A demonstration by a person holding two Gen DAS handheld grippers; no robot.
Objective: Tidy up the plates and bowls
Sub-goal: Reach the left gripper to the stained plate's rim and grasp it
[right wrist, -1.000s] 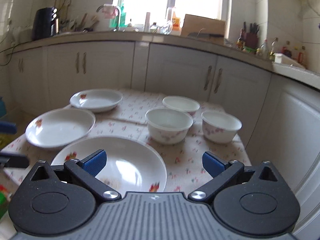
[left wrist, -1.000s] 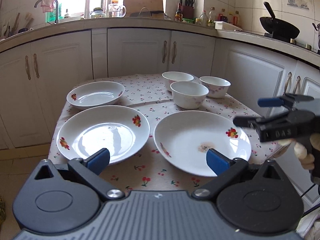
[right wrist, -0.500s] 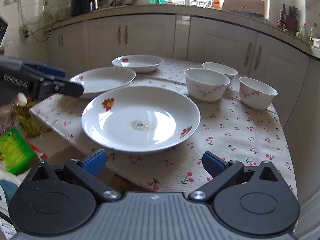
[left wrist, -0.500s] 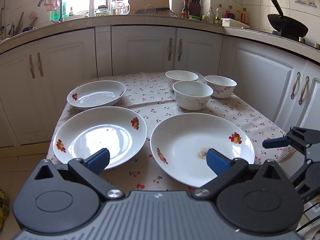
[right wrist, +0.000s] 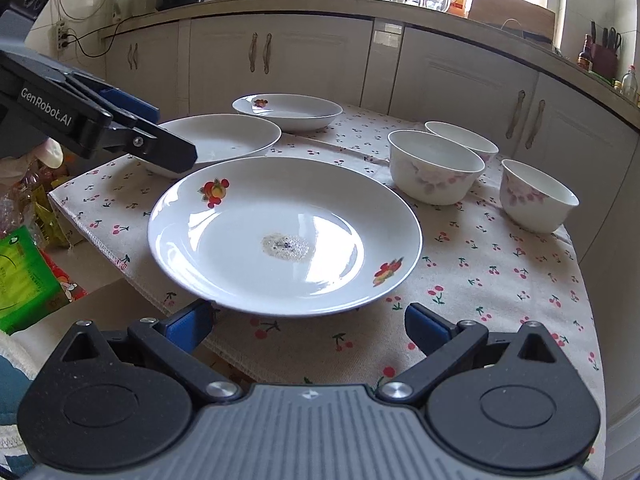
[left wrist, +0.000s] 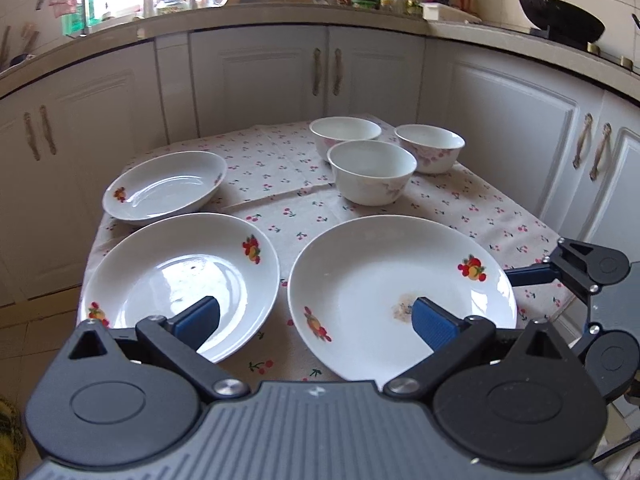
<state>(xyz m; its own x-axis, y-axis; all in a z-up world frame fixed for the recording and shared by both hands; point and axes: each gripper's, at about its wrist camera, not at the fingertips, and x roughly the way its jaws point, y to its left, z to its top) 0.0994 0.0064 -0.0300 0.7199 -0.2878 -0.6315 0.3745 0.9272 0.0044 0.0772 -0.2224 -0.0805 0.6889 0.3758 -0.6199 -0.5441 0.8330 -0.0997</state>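
Three white plates with fruit prints lie on the cherry-print tablecloth: a large plate at front right, a second plate at front left, a smaller deep plate behind it. Three white bowls stand at the back right. My left gripper is open, hovering over the near edges of the two front plates. My right gripper is open, level with the near rim of the large plate, which has a stain in its middle. Both are empty.
White kitchen cabinets ring the small table on the far and right sides. The counter holds bottles, a knife block and a black wok. Green and red bags lie on the floor left of the table.
My right gripper has swung from the table's right side round to its front right corner, low and close to the large plate. My left gripper has come slightly closer to the front plates.
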